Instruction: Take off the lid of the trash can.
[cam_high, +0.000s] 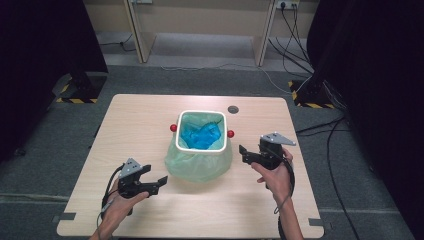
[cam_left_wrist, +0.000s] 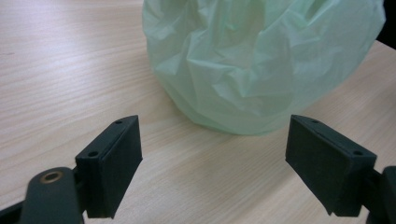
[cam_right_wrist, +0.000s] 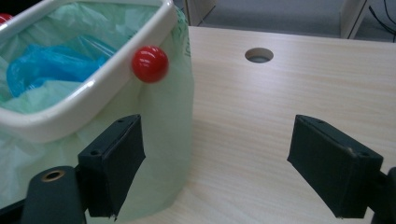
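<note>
Counter (cam_high: 150, 115) with lined bin and two hand-held grippers, jaws released.

Left gripper (cam_high: 159, 183): held near the counter's front left, jaws spread wide and empty, aimed at the lower bulge of the green bag (cam_left_wrist: 261, 60), near it but apart. Left hand (cam_high: 120, 202) grips it from below. Bin (cam_high: 202, 149): white, square-rimmed, at the counter's middle, lined with the green bag, which hangs down outside and billows onto the counter; a red knob (cam_right_wrist: 149, 64) on each side of the rim; crumpled blue plastic (cam_high: 200, 135) inside. Cable hole (cam_high: 233, 109): in the counter behind the bin, to its right. Right gripper (cam_high: 242, 150): just right of the bin, jaws wide apart and empty, one jaw close beside the bag below the knob. Right hand (cam_high: 275, 175) holds it.
</note>
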